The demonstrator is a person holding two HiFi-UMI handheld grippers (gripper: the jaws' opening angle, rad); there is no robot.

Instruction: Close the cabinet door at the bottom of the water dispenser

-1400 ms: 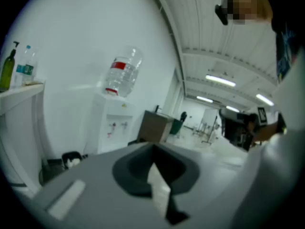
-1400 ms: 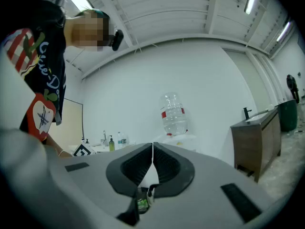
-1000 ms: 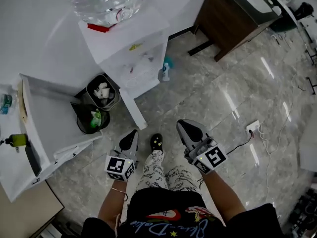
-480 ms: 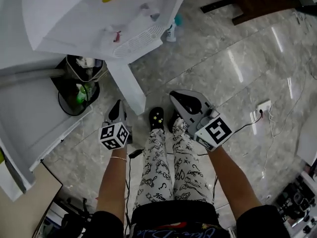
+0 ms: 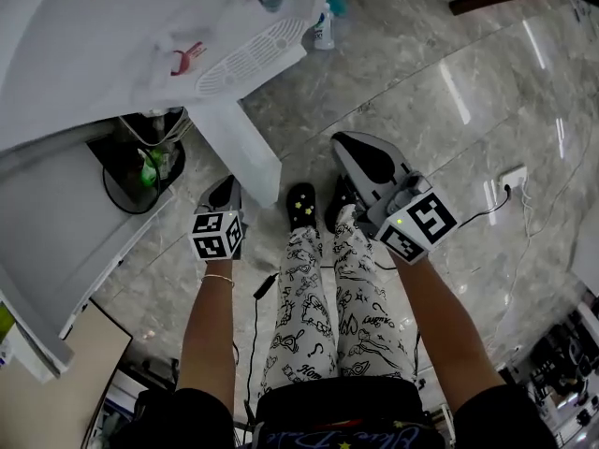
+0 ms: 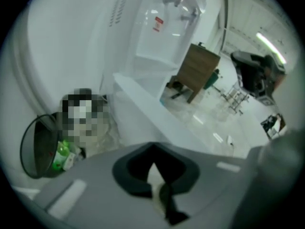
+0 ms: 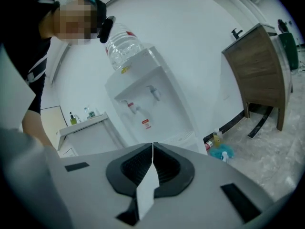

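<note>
The cabinet door (image 5: 241, 148) juts open from the foot of the water dispenser (image 5: 201, 26), whose red label (image 7: 146, 124) is too small to read. Only the right gripper view shows the water bottle (image 7: 123, 46) on top. The left hand-held gripper (image 5: 225, 195), pressed together, hangs near the door's free edge. The right hand-held gripper (image 5: 360, 157), also pressed together, is farther off. A black waste bin (image 5: 140, 166) stands beside the door.

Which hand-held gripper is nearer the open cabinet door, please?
The left hand-held gripper: it is beside the cabinet door; the right hand-held gripper is beyond the shoes.
</note>
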